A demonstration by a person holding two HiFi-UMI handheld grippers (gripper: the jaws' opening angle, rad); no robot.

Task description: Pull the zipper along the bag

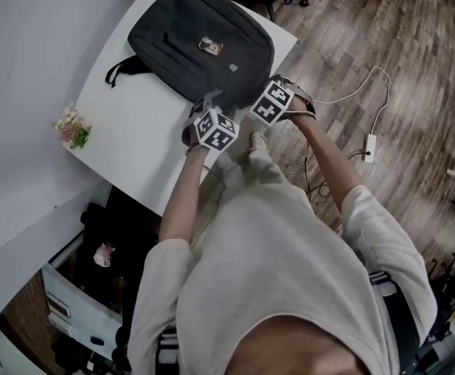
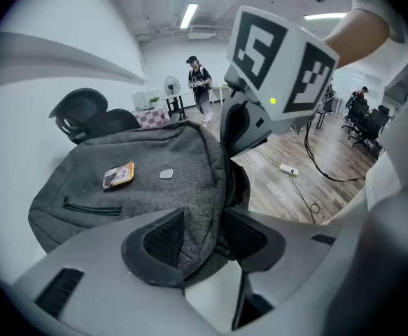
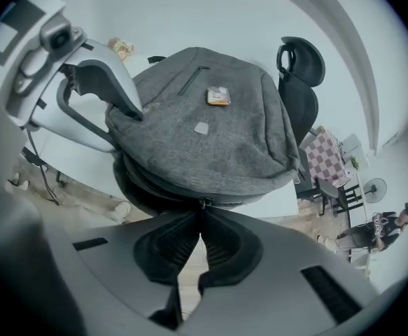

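A grey backpack point(image 1: 200, 41) lies flat on the white table point(image 1: 133, 151), with a small orange tag point(image 1: 209, 46) on its top face. Both grippers are at its near edge. My left gripper point(image 1: 202, 106) clamps the bag's corner point(image 2: 193, 208), and the grey fabric fills the gap between its dark pads point(image 2: 163, 238). In the right gripper view that same left gripper point(image 3: 128, 103) bites the bag's left corner. My right gripper point(image 3: 202, 222) is shut on the small metal zipper pull point(image 3: 202, 204) on the bag's side seam. The right gripper's marker cube point(image 2: 280, 54) looms just beyond the bag point(image 2: 141, 180).
A small bunch of pink flowers point(image 1: 72, 127) stands at the table's left edge. A black office chair point(image 3: 298, 68) sits behind the table. A white power strip point(image 1: 370, 147) and its cable lie on the wooden floor. A person point(image 2: 200, 82) stands far off.
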